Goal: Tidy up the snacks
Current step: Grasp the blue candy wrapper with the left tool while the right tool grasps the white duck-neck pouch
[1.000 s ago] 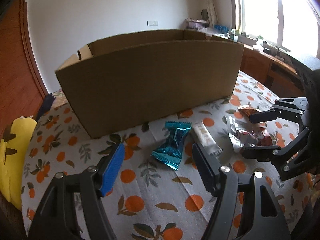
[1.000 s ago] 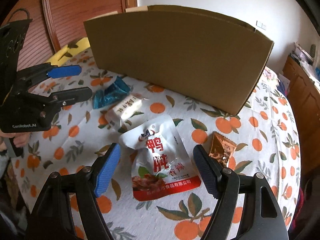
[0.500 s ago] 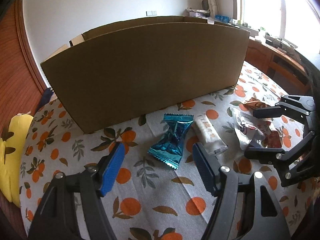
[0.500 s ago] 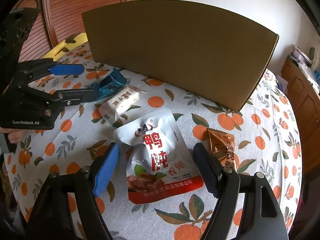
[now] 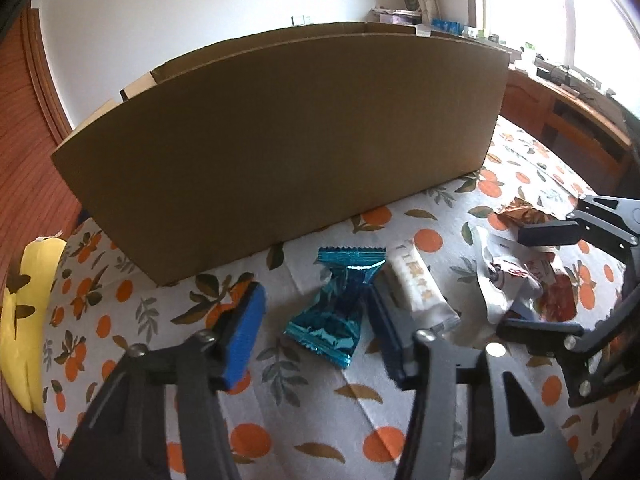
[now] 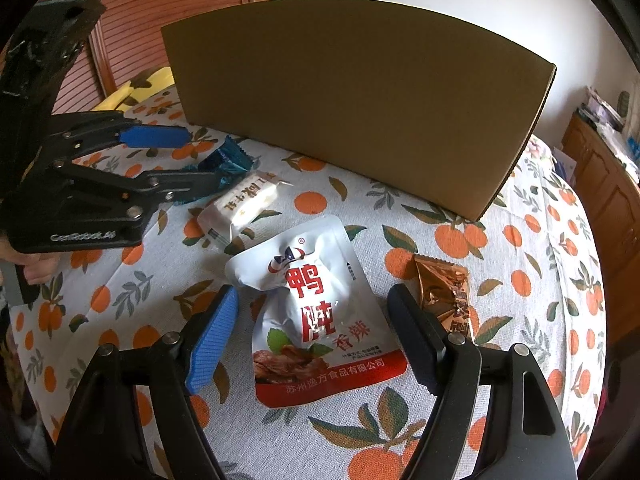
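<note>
A teal foil candy packet (image 5: 336, 308) lies on the orange-print tablecloth (image 5: 280, 420) in front of a tall cardboard box (image 5: 280, 152). My left gripper (image 5: 316, 316) straddles the packet with its jaws closing. The dark finger is at the packet's right edge and the blue pad (image 5: 246, 324) still stands apart. Right of it lie a white snack bar (image 5: 420, 292) and a white pouch with red print (image 6: 320, 308). My right gripper (image 6: 316, 316) stands open around that pouch without touching it. A brown packet (image 6: 444, 296) lies just outside its right finger.
A yellow cushion (image 5: 24, 320) sits at the table's left edge. Wooden cabinets (image 6: 608, 184) stand beyond the right edge. The box (image 6: 360, 100) walls off the far side. A hand (image 6: 36, 268) holds the left gripper (image 6: 202, 160).
My left gripper has moved forward onto the teal packet and its jaws have narrowed around it. The right gripper has stayed open over the white pouch.
</note>
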Demonstrator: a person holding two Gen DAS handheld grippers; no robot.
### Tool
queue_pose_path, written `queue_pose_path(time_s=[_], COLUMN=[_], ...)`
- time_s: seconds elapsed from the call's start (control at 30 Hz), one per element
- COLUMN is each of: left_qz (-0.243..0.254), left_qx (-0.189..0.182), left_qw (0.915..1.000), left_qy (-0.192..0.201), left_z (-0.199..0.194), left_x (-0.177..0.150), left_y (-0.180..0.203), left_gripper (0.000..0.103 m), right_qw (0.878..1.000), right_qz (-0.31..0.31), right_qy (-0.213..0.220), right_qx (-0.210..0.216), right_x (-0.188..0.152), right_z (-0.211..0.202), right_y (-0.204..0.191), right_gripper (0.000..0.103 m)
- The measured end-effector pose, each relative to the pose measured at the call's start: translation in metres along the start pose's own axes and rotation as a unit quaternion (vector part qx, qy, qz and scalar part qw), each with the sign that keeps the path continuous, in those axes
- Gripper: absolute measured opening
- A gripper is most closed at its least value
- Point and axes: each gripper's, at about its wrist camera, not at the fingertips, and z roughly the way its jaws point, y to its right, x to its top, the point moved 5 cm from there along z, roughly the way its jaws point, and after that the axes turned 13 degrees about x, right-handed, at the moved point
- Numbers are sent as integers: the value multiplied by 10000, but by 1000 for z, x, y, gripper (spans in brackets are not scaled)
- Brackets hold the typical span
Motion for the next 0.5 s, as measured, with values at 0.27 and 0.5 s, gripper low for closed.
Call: queue_pose_path(time_s=[0.27,0.5], left_qz=[67,21], left_qx=[-84,-166], left_qw=[9999,9998], left_qy=[-45,-145], left_z=[8,14], left_x=[10,15], left_y=[14,17], left_gripper=[47,23], right_qw=[10000,10000], right_qz=[2,1], right_qy=[1,3], right_qx=[4,0], right_x=[0,0], right_z=[0,0], right_y=[0,0], right_gripper=[78,78])
